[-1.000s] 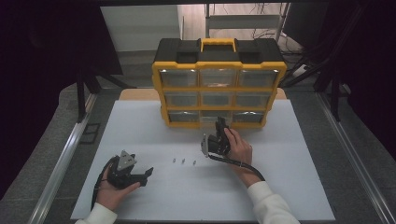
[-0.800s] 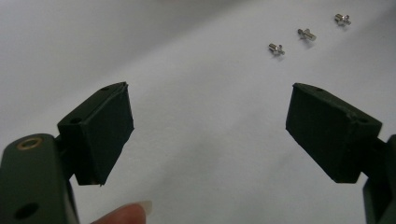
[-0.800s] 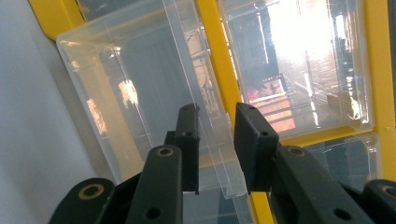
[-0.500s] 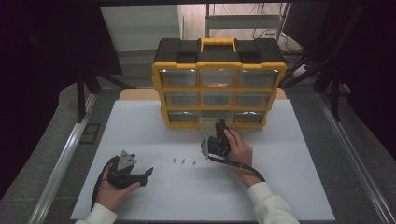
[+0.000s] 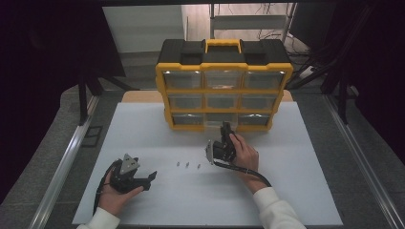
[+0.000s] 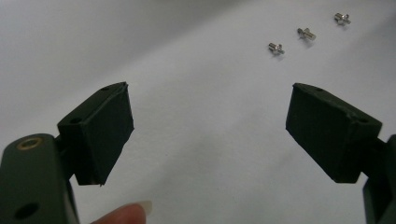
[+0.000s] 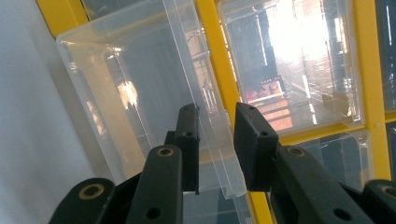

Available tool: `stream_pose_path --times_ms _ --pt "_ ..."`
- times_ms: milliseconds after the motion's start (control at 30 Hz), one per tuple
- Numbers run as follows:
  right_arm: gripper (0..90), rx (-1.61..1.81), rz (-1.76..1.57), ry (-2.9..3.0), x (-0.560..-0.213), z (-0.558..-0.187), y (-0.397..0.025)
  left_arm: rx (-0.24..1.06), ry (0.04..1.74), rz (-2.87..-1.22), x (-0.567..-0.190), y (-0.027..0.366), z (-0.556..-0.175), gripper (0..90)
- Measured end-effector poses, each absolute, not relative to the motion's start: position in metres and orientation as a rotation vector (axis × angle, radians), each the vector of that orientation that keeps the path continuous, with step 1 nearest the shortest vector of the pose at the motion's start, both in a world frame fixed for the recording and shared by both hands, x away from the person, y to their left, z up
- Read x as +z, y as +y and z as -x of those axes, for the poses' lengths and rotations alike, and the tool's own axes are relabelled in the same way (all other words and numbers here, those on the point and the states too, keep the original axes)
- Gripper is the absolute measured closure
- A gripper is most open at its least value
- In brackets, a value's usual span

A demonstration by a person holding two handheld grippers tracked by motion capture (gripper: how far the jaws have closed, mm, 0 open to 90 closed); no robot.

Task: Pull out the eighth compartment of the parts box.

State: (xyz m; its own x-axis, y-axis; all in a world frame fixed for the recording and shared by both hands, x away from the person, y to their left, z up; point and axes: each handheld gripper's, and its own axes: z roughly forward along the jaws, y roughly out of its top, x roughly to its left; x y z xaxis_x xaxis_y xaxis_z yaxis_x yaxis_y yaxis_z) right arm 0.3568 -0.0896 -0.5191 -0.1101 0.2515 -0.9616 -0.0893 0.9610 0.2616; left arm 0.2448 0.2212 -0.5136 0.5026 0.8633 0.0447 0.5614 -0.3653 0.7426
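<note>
A yellow and black organizer (image 5: 223,90) with clear drawers stands at the back of the white table. My right gripper (image 5: 224,128) reaches its bottom middle drawer (image 5: 212,119). In the right gripper view that clear drawer (image 7: 140,93) juts out of the yellow frame, and my right gripper (image 7: 215,140) is shut on its front lip. Three small metal screws (image 5: 188,165) lie in a row on the table between the hands. My left gripper (image 5: 150,177) rests low at the front left. It stands open (image 6: 208,116) with nothing between its pads, and the screws (image 6: 304,32) lie beyond it.
The white table top (image 5: 296,191) has bare room to the right and along the front edge. Metal rails (image 5: 62,167) run along both sides of the table. A fingertip (image 6: 126,215) shows at the bottom of the left gripper view.
</note>
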Motion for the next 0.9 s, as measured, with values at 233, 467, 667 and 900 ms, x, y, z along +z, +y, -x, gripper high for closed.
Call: stream_pose_path --times_ms 233,467,667,900 --pt "71.2 0.291 -0.115 1.654 -0.5192 -0.3524 -0.0917 0.571 1.162 -2.07 -0.5136 0.2208 -0.2448 15.4" --pt "71.3 0.288 -0.114 1.652 -0.5194 -0.3501 -0.0927 0.573 1.158 -2.075 -0.5136 0.2203 -0.2449 15.4" --pt "71.3 0.293 -0.116 1.65 -0.5197 -0.3493 -0.093 0.573 1.155 -2.076 -0.5136 0.2207 -0.2451 15.4" --pt "71.2 0.29 -0.114 1.651 -0.519 -0.3479 -0.0935 0.573 1.154 -2.076 -0.5134 0.2206 -0.2449 15.4"
